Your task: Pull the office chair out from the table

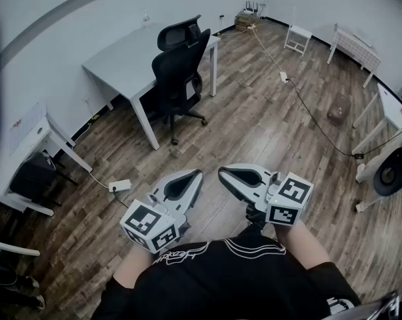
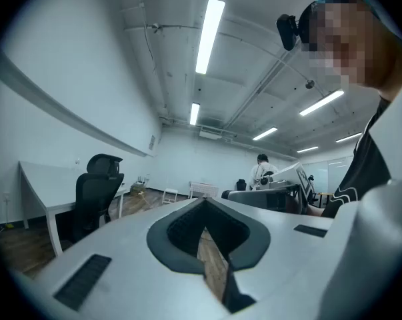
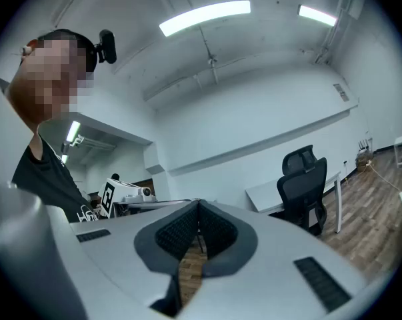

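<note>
A black office chair (image 1: 179,72) with a headrest is pushed in under a light grey table (image 1: 124,62) at the back of the room. It also shows at the left in the left gripper view, chair (image 2: 94,192), and at the right in the right gripper view, chair (image 3: 304,185). My left gripper (image 1: 197,174) and right gripper (image 1: 222,173) are held side by side close to my body, well short of the chair, tips nearly touching. Both are shut with nothing between the jaws.
A cable (image 1: 307,109) runs across the wooden floor from a power strip (image 1: 284,77) toward the right. Another power strip (image 1: 119,185) lies left of my grippers. White tables (image 1: 31,142) stand at the left and right (image 1: 387,109) walls, and a small white stool (image 1: 298,39) at the back.
</note>
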`<move>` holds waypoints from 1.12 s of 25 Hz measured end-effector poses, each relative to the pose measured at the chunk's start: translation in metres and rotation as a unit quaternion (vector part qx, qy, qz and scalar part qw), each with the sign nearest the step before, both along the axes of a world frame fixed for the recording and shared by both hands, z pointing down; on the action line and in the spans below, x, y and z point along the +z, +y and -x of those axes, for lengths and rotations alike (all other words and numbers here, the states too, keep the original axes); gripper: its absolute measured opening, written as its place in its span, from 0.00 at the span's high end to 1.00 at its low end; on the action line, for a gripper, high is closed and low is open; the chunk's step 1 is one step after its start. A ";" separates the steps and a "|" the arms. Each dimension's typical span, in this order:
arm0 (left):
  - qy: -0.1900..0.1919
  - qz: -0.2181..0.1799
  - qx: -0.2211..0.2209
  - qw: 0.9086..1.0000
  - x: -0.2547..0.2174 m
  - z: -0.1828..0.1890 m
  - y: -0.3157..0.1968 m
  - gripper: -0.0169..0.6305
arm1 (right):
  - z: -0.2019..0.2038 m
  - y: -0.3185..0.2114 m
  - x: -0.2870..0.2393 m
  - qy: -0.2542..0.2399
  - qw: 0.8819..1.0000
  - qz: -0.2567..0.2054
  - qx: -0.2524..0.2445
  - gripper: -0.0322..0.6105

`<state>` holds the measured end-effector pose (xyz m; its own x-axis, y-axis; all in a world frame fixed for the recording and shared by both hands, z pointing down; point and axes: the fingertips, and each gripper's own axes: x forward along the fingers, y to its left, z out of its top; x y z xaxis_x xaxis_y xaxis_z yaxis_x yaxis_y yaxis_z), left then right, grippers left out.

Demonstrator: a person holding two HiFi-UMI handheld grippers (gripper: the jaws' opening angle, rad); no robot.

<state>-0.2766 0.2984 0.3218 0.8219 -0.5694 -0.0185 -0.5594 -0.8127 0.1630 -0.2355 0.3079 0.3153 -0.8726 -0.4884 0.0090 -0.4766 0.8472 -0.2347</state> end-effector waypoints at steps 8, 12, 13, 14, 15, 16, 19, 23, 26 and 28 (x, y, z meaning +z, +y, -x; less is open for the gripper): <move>-0.007 -0.002 0.005 1.000 -0.001 -0.009 -0.003 0.96 | -0.006 -0.003 0.000 0.006 1.000 -0.003 -0.001 0.89; -0.008 0.000 0.002 1.000 0.002 -0.013 -0.013 0.96 | -0.010 -0.013 0.001 0.006 1.000 -0.001 -0.004 0.89; -0.008 0.002 0.001 1.000 0.003 -0.014 -0.016 0.96 | -0.011 -0.015 0.002 0.007 1.000 0.000 -0.004 0.89; -0.007 0.003 -0.001 1.000 0.003 -0.016 -0.019 0.96 | -0.012 -0.018 0.004 0.008 1.000 0.002 -0.003 0.89; -0.008 0.004 -0.002 1.000 0.004 -0.018 -0.021 0.96 | -0.015 -0.020 0.006 0.008 1.000 0.004 -0.002 0.89; -0.008 0.005 -0.003 1.000 0.004 -0.020 -0.024 0.96 | -0.018 -0.024 0.008 0.008 1.000 0.006 0.000 0.89; -0.011 0.009 -0.004 1.000 0.007 -0.031 -0.037 0.96 | -0.030 -0.036 0.010 -0.003 1.000 0.017 -0.004 0.89; -0.015 0.015 -0.005 1.000 0.011 -0.052 -0.061 0.96 | -0.054 -0.060 0.013 -0.007 1.000 0.022 -0.003 0.89; -0.016 0.021 -0.005 1.000 0.014 -0.078 -0.086 0.96 | -0.081 -0.085 0.016 0.000 1.000 0.021 0.000 0.89; -0.019 0.027 -0.006 0.999 0.017 -0.099 -0.105 0.96 | -0.101 -0.104 0.018 -0.003 1.000 0.023 0.000 0.89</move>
<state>-0.1781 0.1938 0.3388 0.8143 -0.5788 0.0433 -0.5758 -0.7962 0.1859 -0.1341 0.2040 0.3333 -0.8729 -0.4873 0.0256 -0.4747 0.8357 -0.2763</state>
